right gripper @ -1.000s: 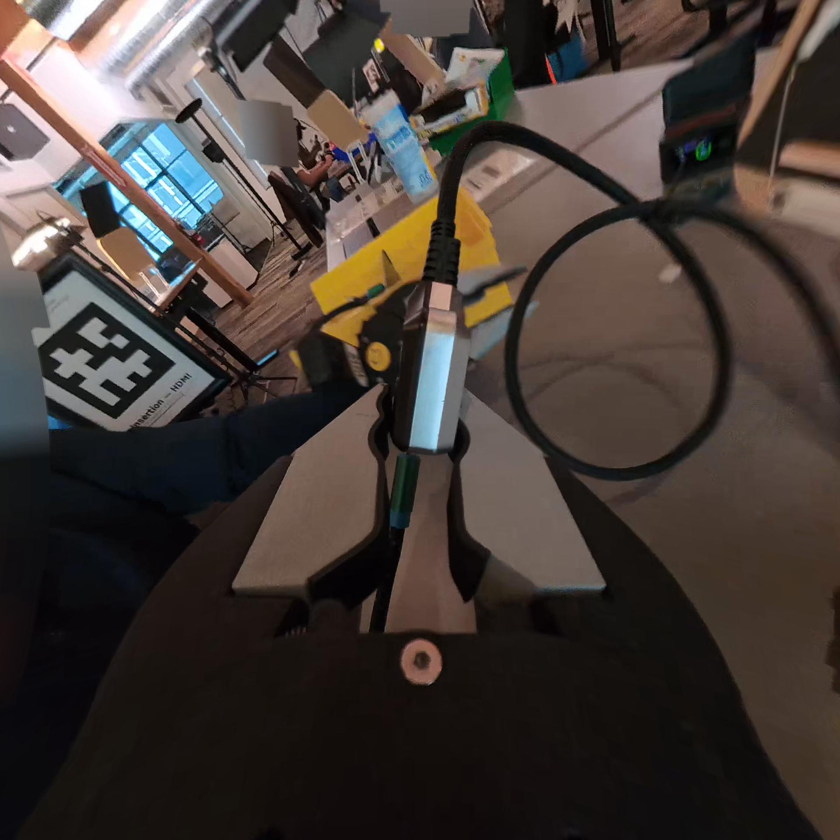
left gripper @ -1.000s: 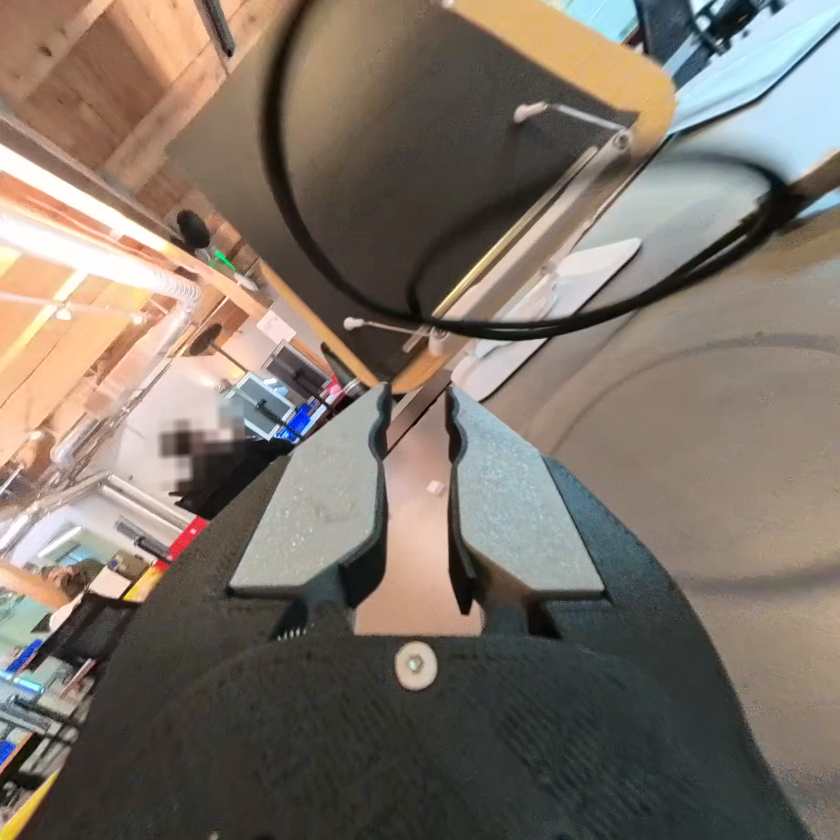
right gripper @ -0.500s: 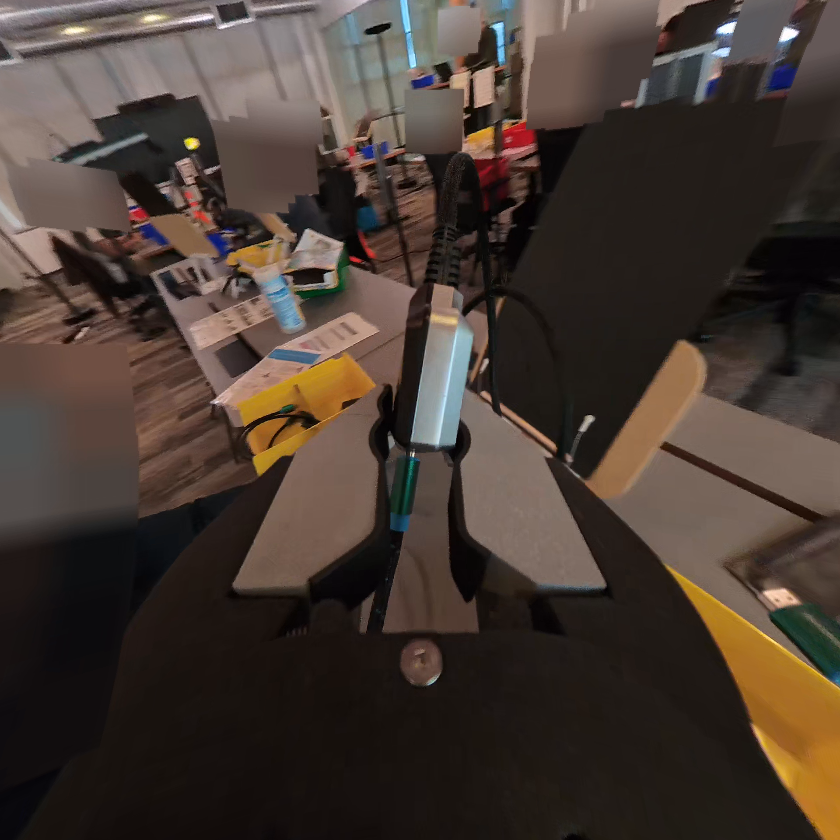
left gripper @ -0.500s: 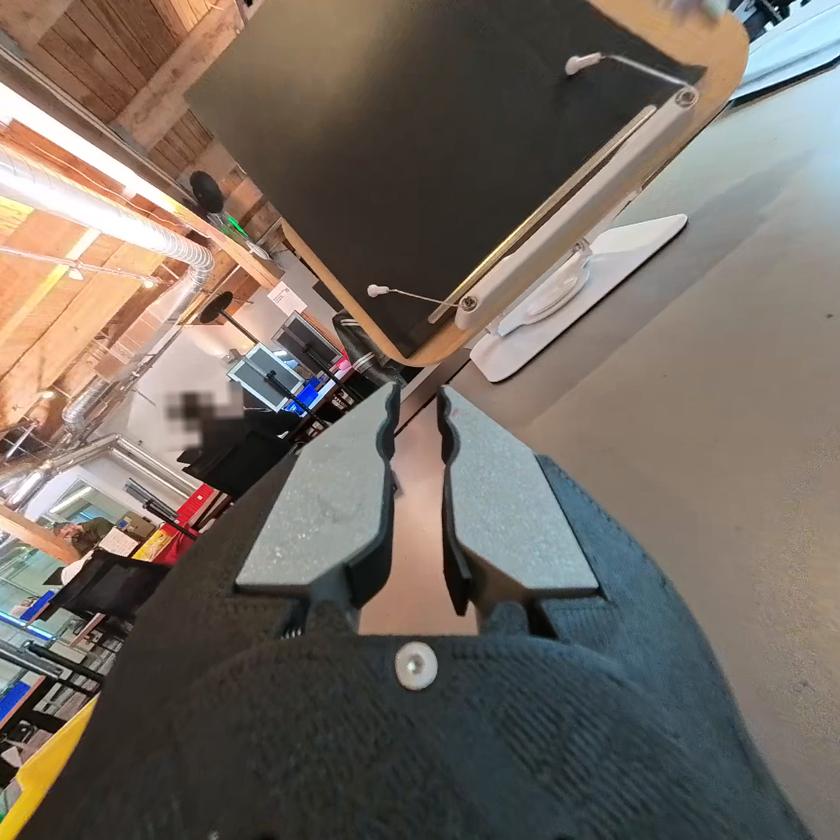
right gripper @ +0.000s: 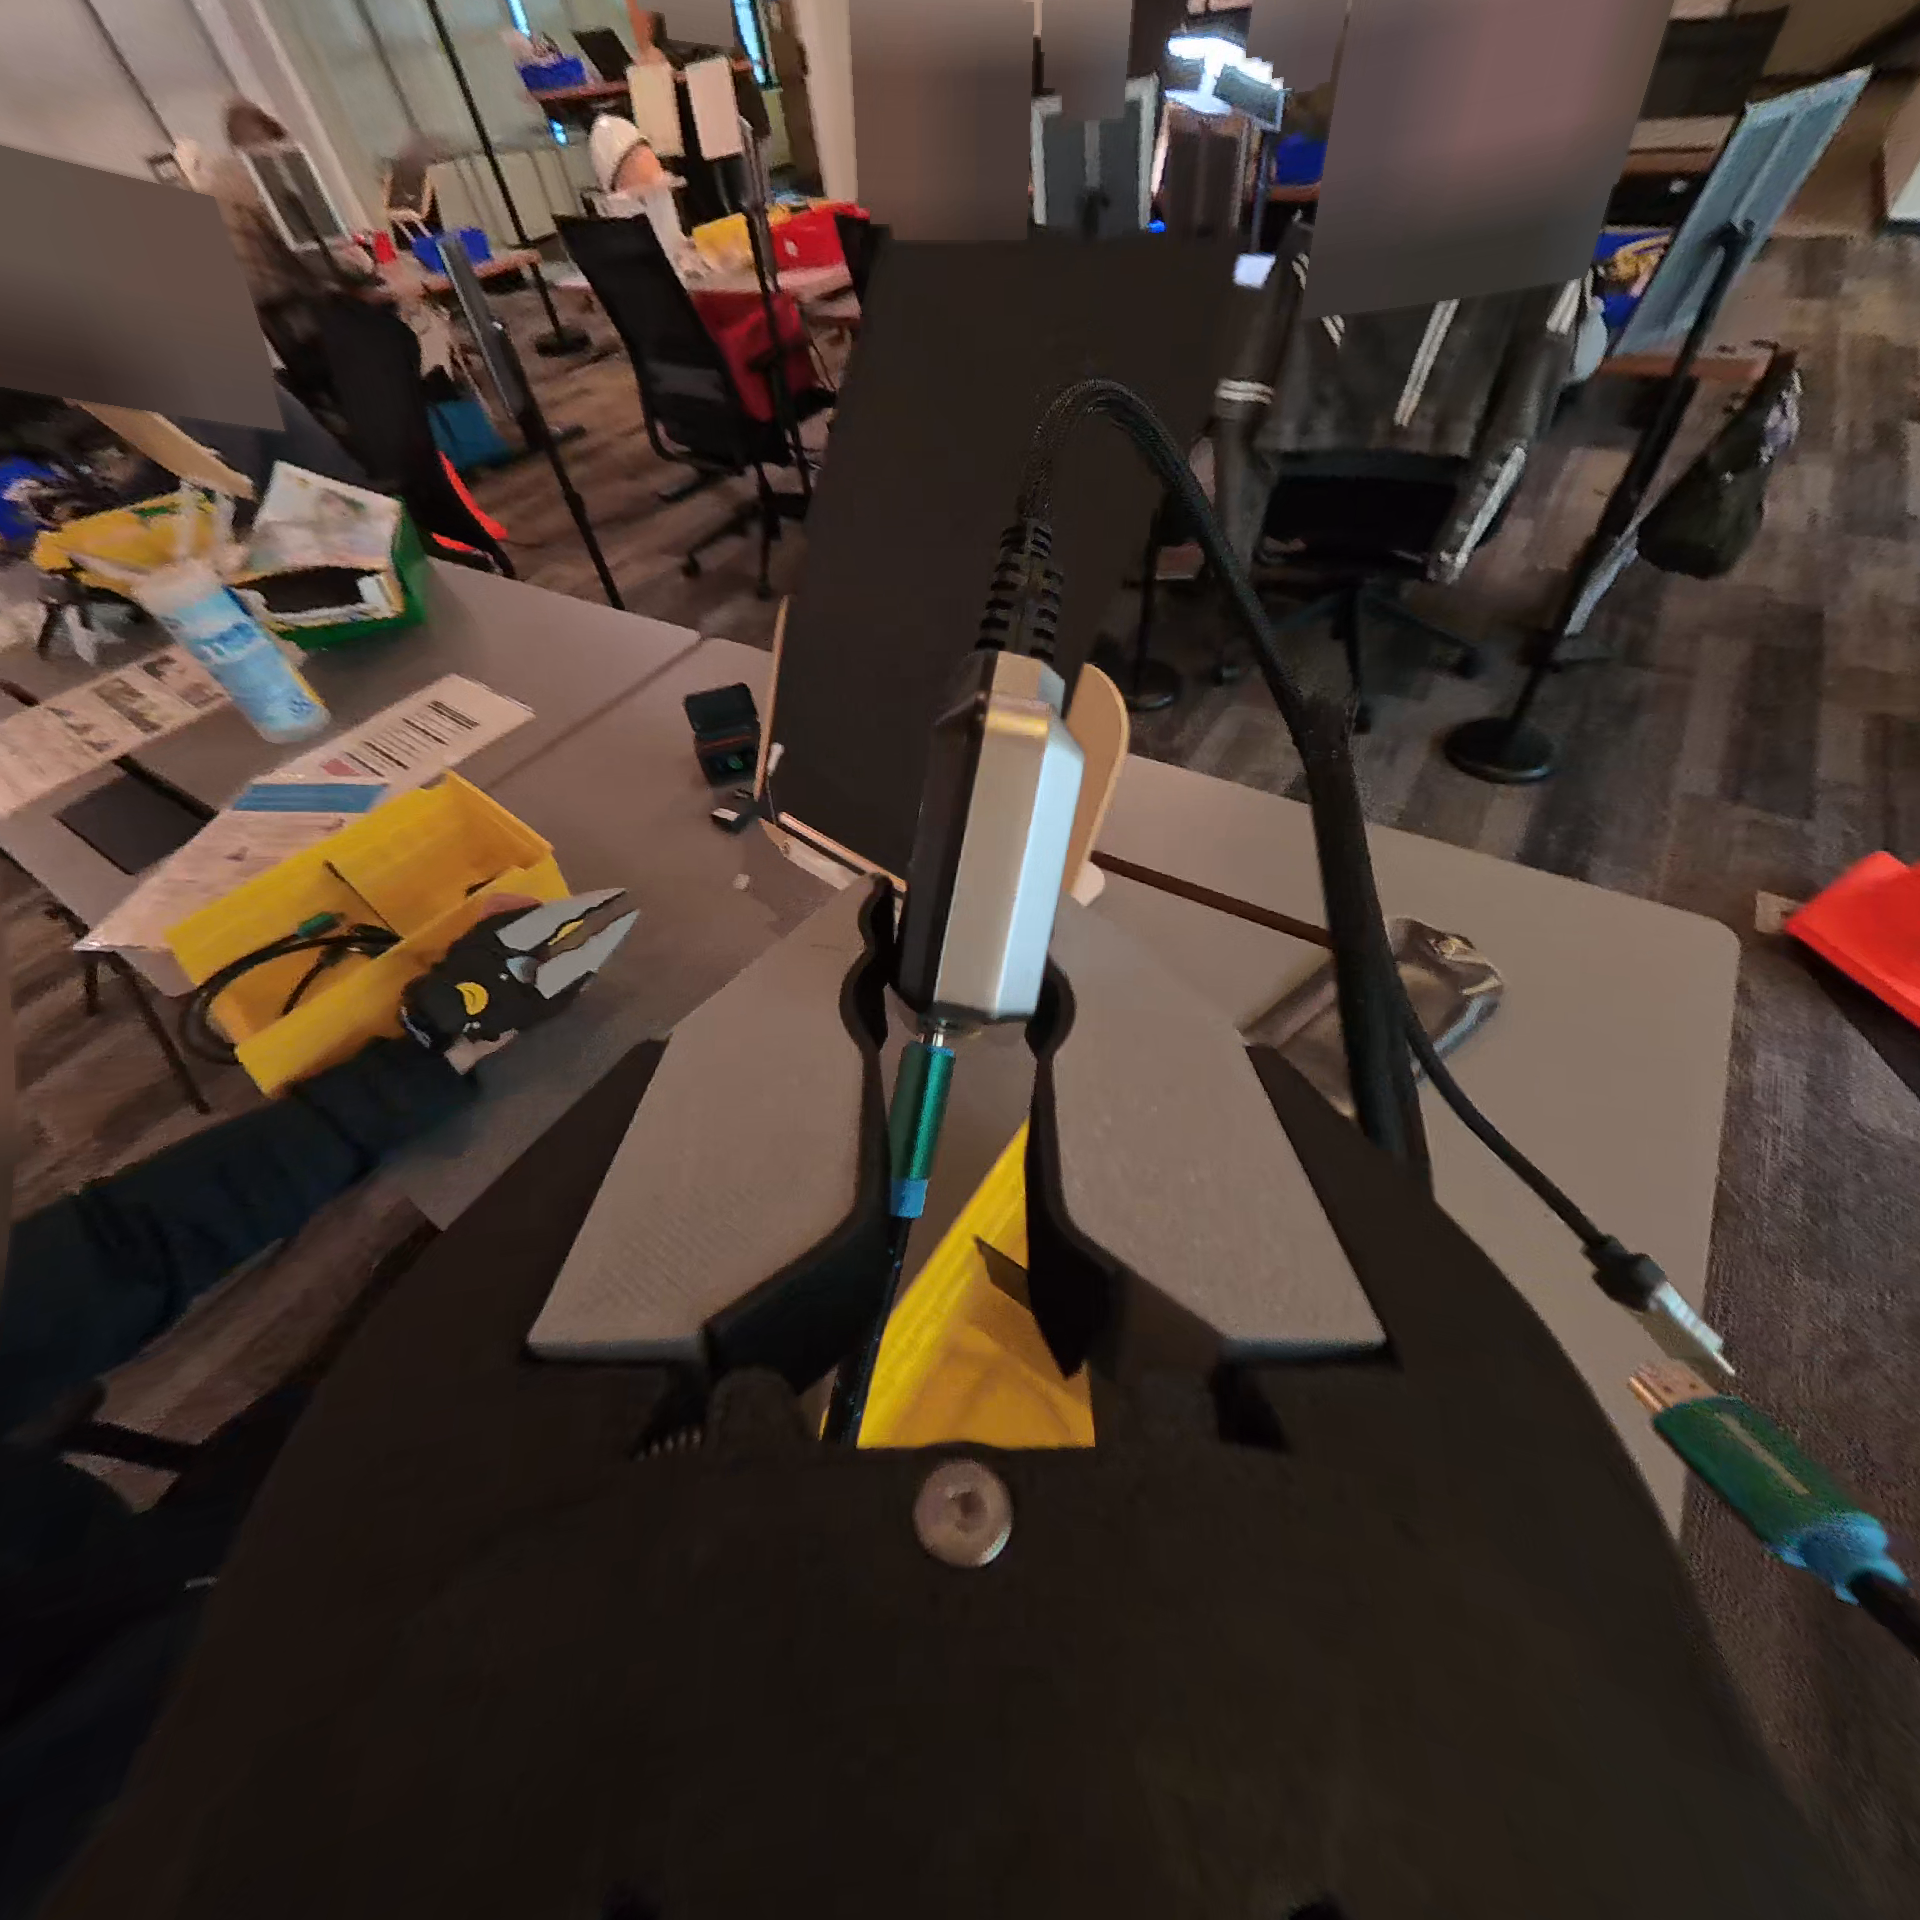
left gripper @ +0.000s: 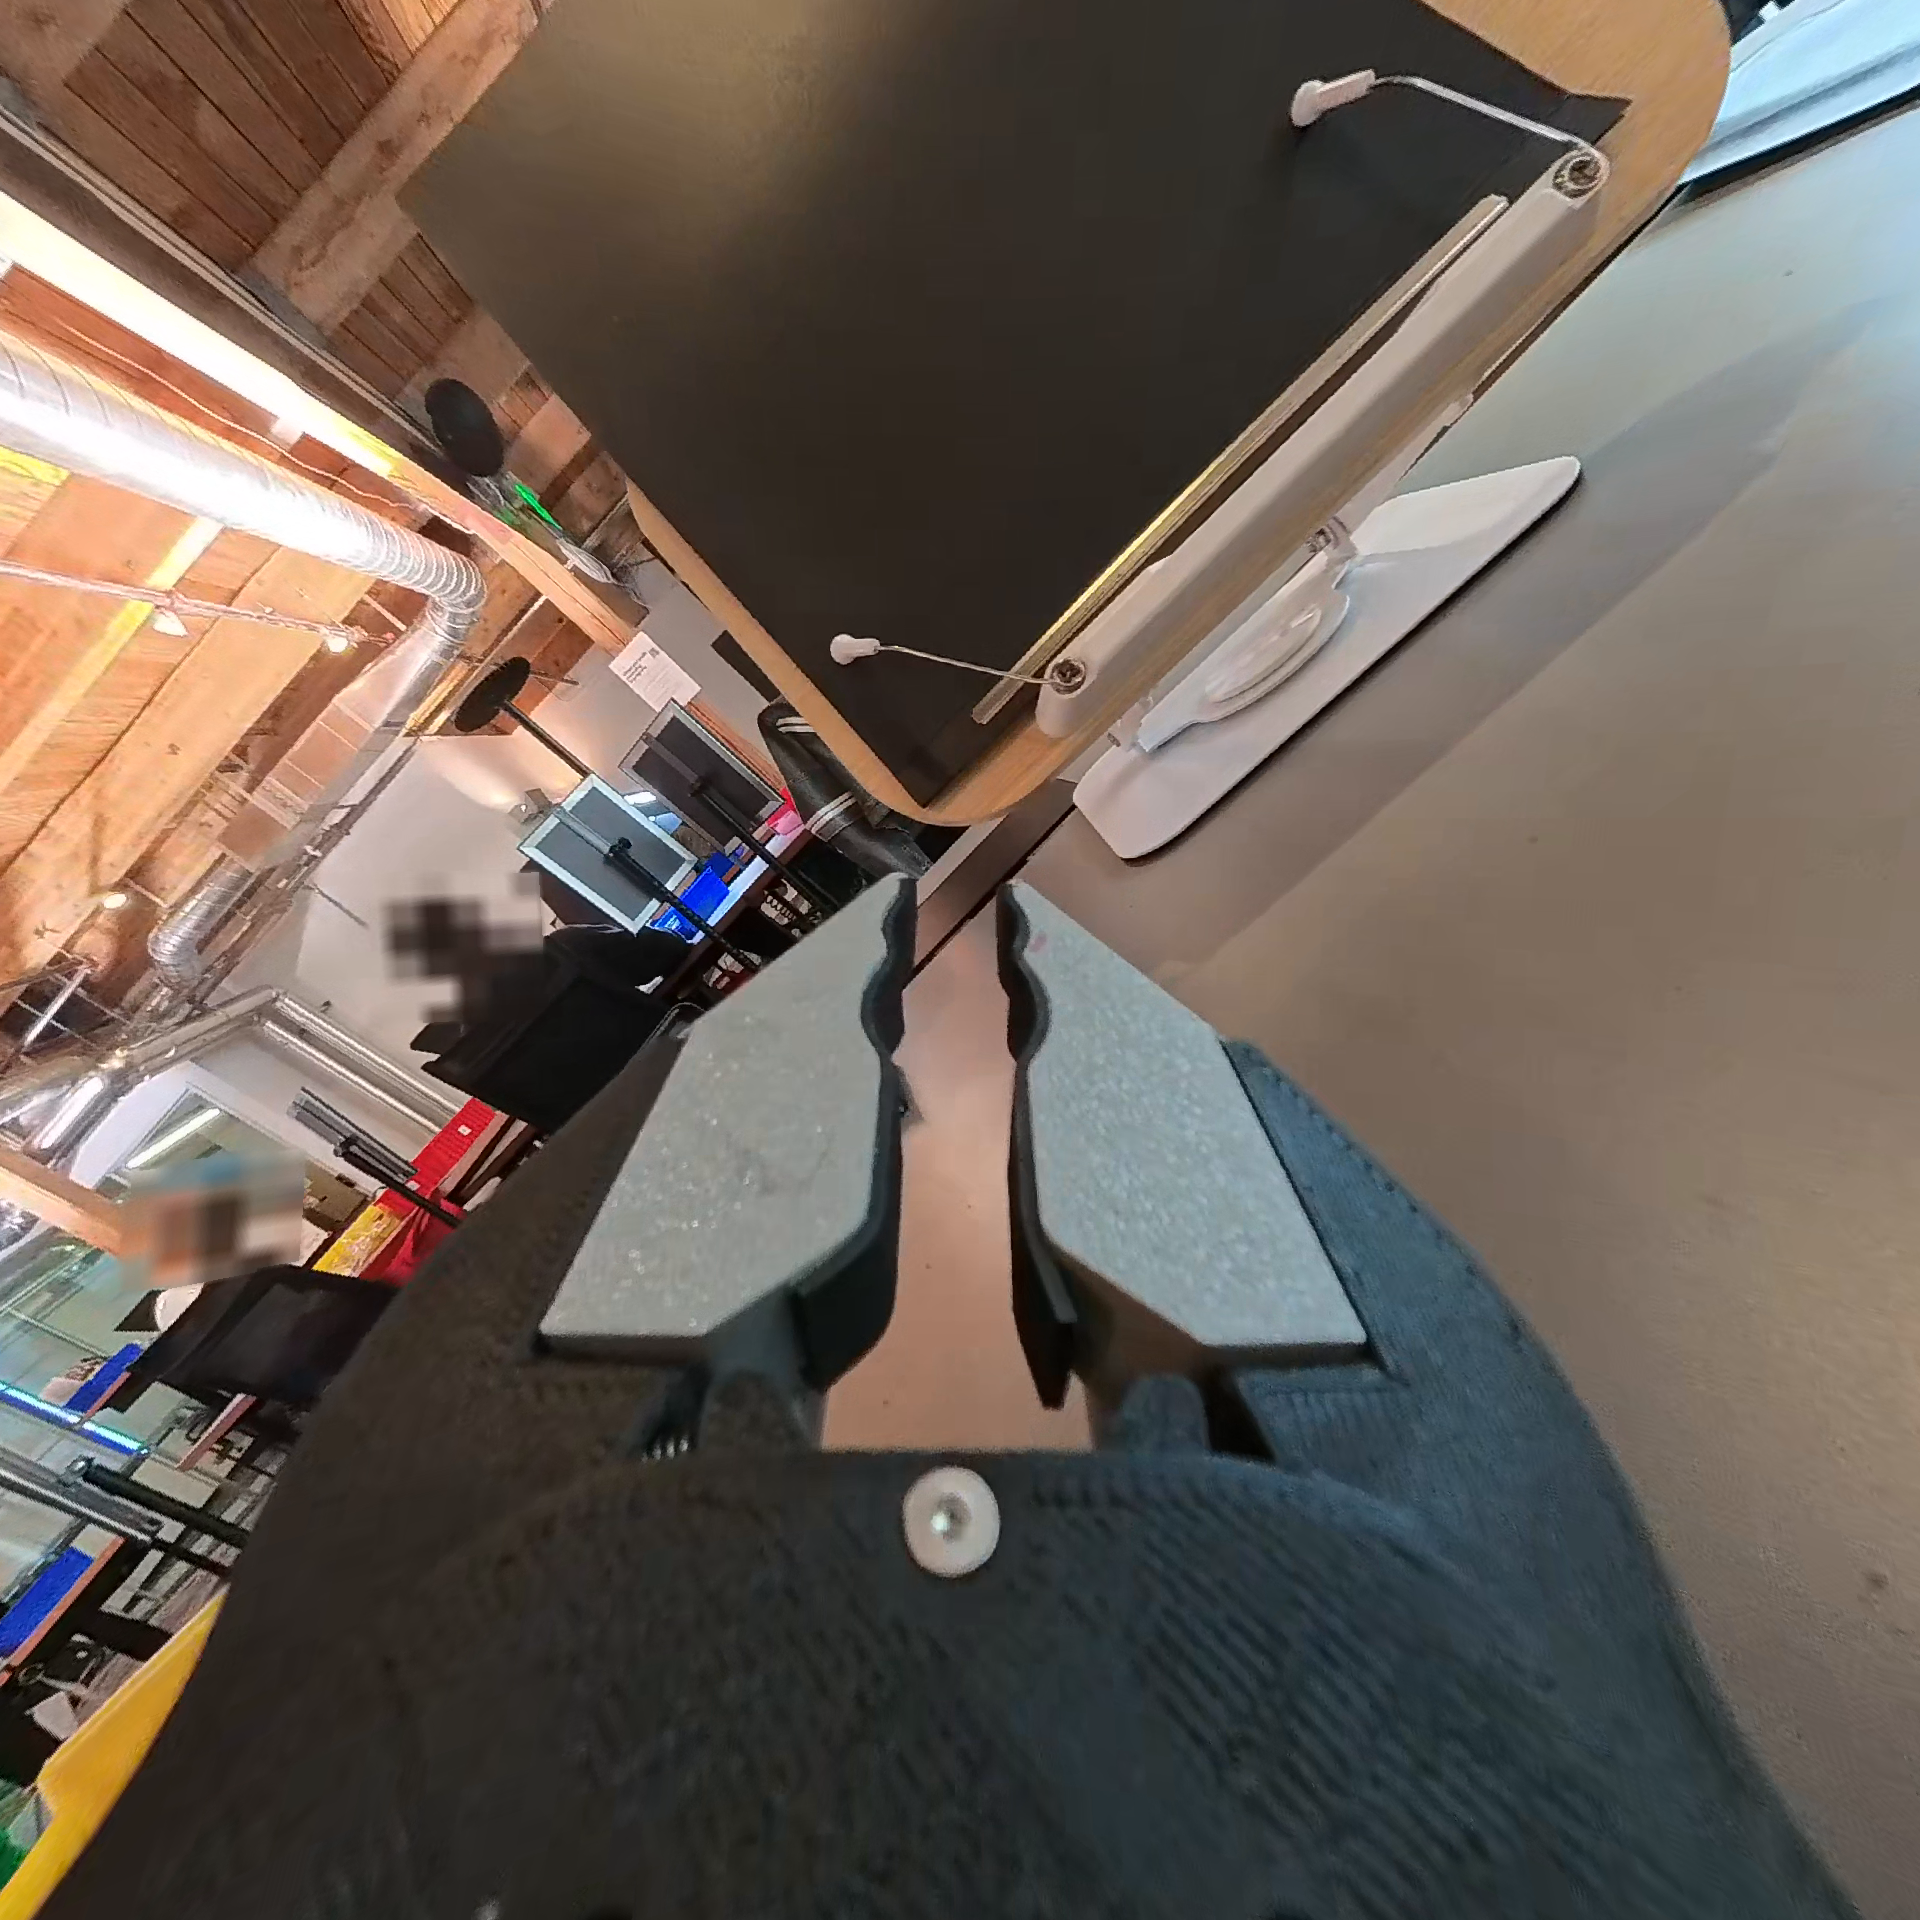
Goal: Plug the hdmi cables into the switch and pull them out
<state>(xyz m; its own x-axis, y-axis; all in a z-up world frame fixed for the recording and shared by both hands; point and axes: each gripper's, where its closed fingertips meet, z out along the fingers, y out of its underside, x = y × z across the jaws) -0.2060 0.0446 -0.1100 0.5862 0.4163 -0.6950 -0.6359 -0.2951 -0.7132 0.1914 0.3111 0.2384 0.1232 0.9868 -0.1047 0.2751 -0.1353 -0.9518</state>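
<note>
switch point(right gripper: 992, 852) clamped between right fingers point(right gripper: 1143, 1091)

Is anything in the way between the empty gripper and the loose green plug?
Yes. In the right wrist view the left gripper is far to one side and the loose green plug far to the other. The right gripper, clamped on the silver switch, and the hanging black cable sit between them.
</note>
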